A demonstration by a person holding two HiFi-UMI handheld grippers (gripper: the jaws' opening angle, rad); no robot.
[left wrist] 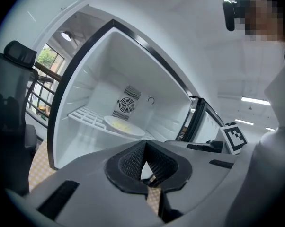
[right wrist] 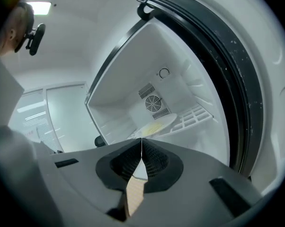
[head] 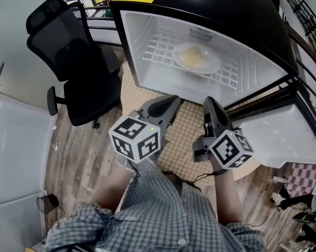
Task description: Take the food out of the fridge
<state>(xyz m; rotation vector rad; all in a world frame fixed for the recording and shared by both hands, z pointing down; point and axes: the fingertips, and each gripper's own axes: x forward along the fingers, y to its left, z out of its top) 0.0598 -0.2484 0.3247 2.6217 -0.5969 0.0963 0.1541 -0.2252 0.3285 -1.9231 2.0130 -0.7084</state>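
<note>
The open fridge holds a plate of pale yellow food on its wire shelf. The left claw and right claw are closed, empty.

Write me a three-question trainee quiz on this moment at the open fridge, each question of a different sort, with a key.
1. True or false: the plate of food lies on the wire shelf inside the fridge.
2. How do the left gripper and right gripper stand? A: both shut, holding nothing. B: both wide open. C: the left one clamps the plate.
3. Fill in: in the head view, the black ___ stands left of the fridge.

Key: 1 true. 2 A. 3 office chair.
</note>
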